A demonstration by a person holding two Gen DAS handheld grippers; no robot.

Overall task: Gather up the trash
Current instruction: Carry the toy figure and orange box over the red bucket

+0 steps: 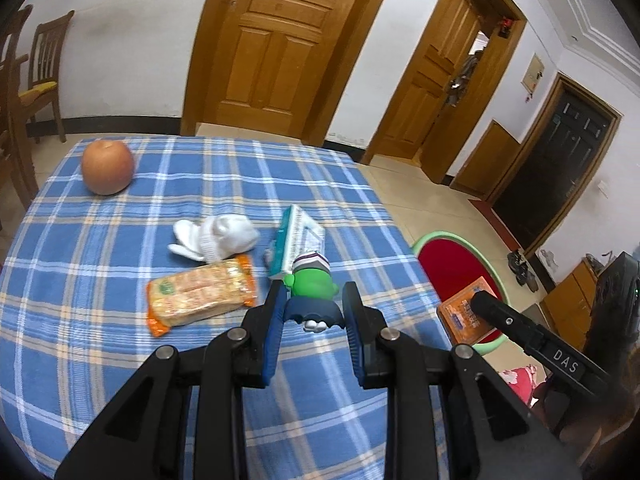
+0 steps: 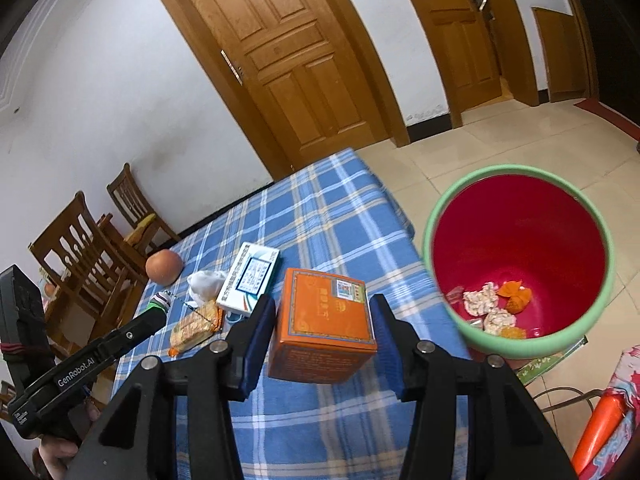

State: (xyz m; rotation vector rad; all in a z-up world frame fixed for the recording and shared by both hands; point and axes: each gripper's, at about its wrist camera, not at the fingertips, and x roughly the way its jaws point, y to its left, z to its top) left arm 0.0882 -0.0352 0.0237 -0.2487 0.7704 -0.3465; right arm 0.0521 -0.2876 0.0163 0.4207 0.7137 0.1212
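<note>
My left gripper [image 1: 314, 306] is shut on a small green toy figure [image 1: 312, 284] with a striped cap and dark blue base, held over the blue checked tablecloth [image 1: 120, 344]. My right gripper [image 2: 322, 322] is shut on an orange box [image 2: 324, 320], both pads against its sides, lifted near the table's right edge. Beside it stands a red bin with a green rim [image 2: 434, 220] holding peels and crumpled scraps [image 2: 494, 308]. In the left wrist view the orange box [image 1: 458, 314] hangs over the bin's rim [image 1: 440, 236].
On the cloth lie a biscuit packet [image 1: 200, 296], a white sock-like cloth [image 1: 216, 236], a white and green box [image 1: 298, 236] and a round brown fruit [image 1: 107, 167]. Wooden chairs [image 2: 84, 248] stand at the table's far side. Tiled floor [image 2: 500, 136] surrounds the bin.
</note>
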